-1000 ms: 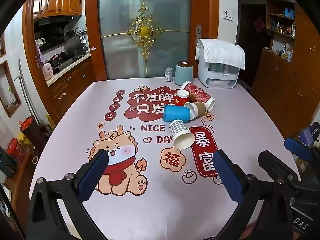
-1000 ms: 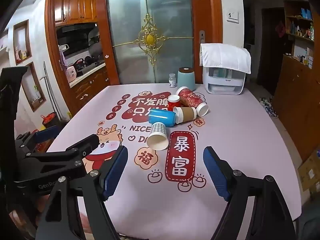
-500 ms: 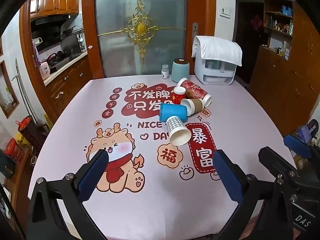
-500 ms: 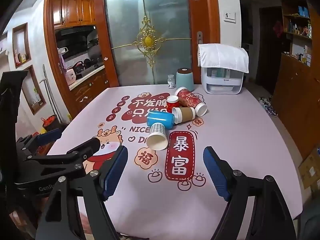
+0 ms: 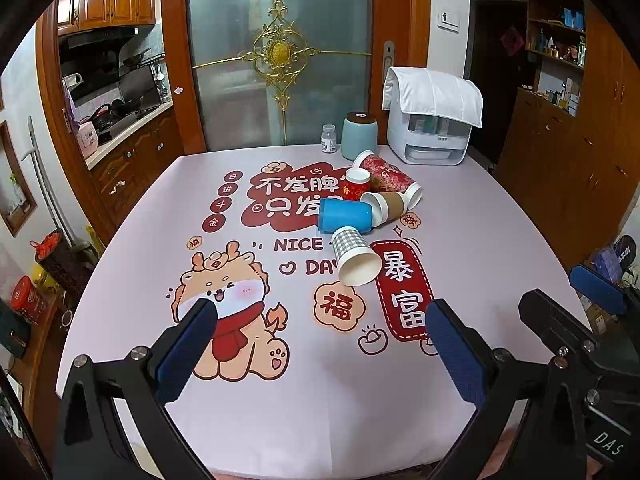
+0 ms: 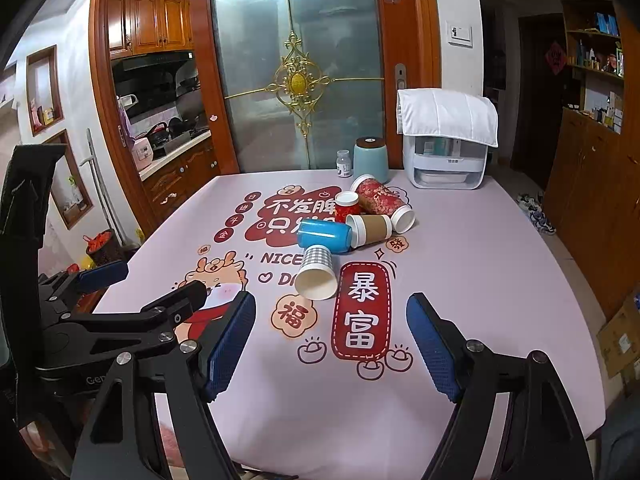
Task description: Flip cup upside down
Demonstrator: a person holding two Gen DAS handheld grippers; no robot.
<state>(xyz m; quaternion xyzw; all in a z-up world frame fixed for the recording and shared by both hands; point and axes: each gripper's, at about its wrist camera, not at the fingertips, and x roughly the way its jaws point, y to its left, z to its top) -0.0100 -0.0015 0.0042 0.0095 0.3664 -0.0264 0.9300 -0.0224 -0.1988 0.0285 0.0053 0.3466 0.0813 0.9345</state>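
Several paper cups lie in a heap on the table's far middle. A checked cup [image 5: 354,256] [image 6: 318,272] lies on its side, mouth toward me. Behind it lie a blue cup [image 5: 346,216] [image 6: 325,236], a brown cup [image 5: 386,205] [image 6: 370,229] and a long red patterned cup [image 5: 390,178] [image 6: 380,199]. A small red cup [image 5: 357,185] [image 6: 346,206] stands upright. My left gripper [image 5: 320,340] and right gripper [image 6: 330,338] are both open and empty, held near the table's front edge, well short of the cups.
A pink printed tablecloth [image 5: 280,400] covers the table. At its far edge stand a teal canister [image 5: 359,135], a small white bottle [image 5: 329,140] and a white appliance under a cloth [image 5: 430,128]. The left gripper's body shows at the left of the right wrist view [image 6: 100,316].
Both views have pulled back and risen slightly, so the cups sit a little farther off. Both grippers stayed open. No cup has moved.
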